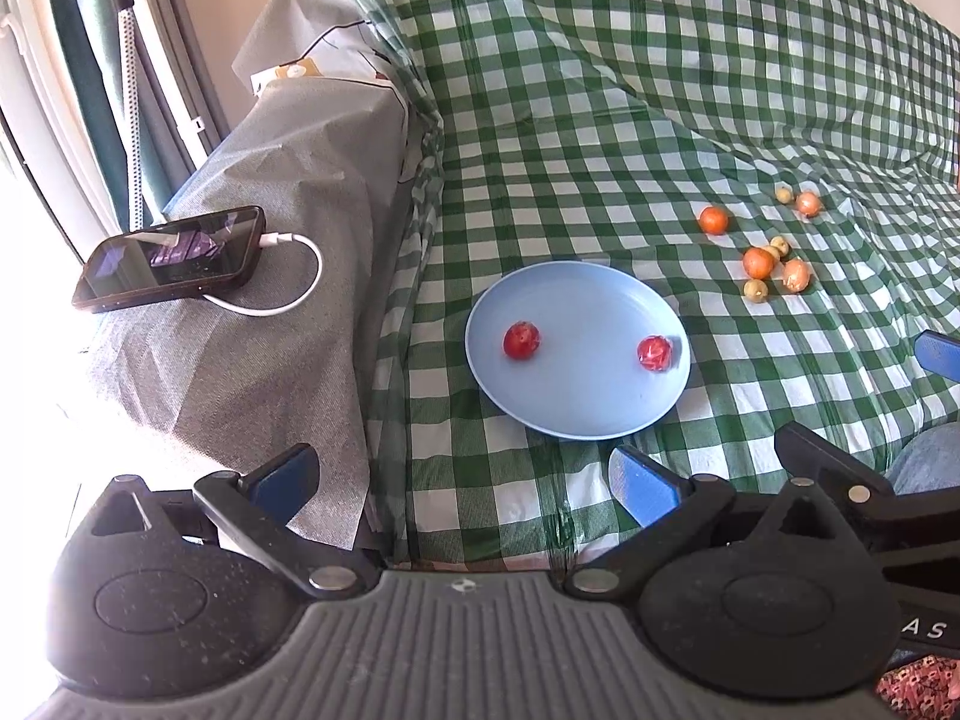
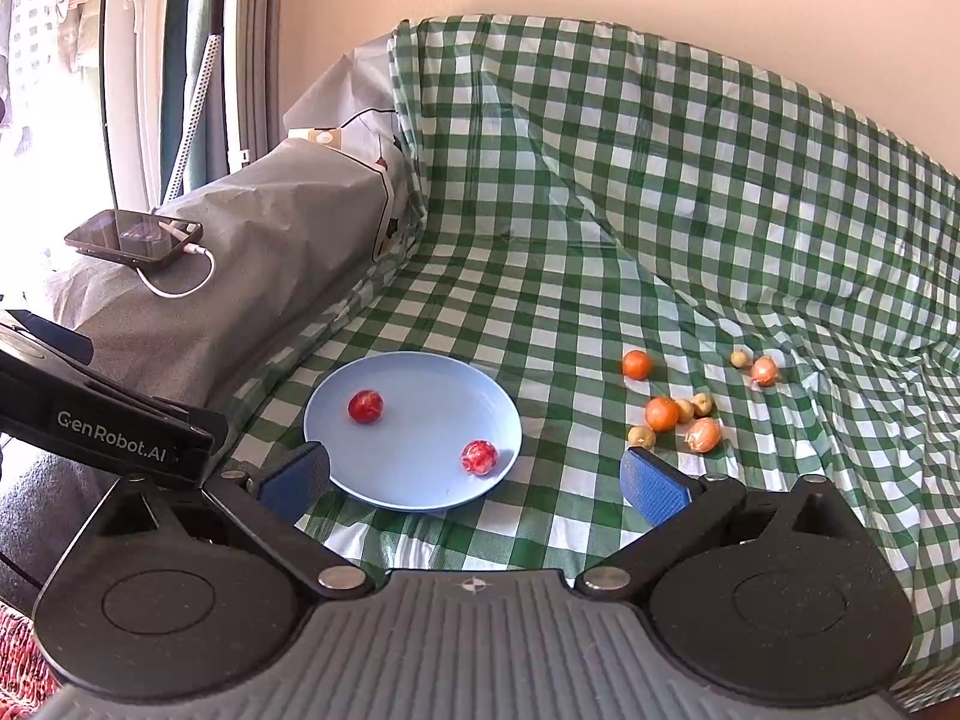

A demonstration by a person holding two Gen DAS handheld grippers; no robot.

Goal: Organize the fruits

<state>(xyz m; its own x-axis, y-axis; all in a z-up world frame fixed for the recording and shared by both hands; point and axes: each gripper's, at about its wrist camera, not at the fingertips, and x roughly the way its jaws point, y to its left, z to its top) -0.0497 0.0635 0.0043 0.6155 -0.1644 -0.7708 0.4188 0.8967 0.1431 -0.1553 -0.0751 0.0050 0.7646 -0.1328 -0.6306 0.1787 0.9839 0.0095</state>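
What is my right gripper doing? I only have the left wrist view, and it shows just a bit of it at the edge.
Observer: The right gripper is open and empty.
Operator: What is it aimed at?
Observer: In the right wrist view, the near rim of the blue plate sits between its fingers.
Operator: And the loose fruit?
Observer: A small yellowish fruit shows just beyond its right-hand pad.
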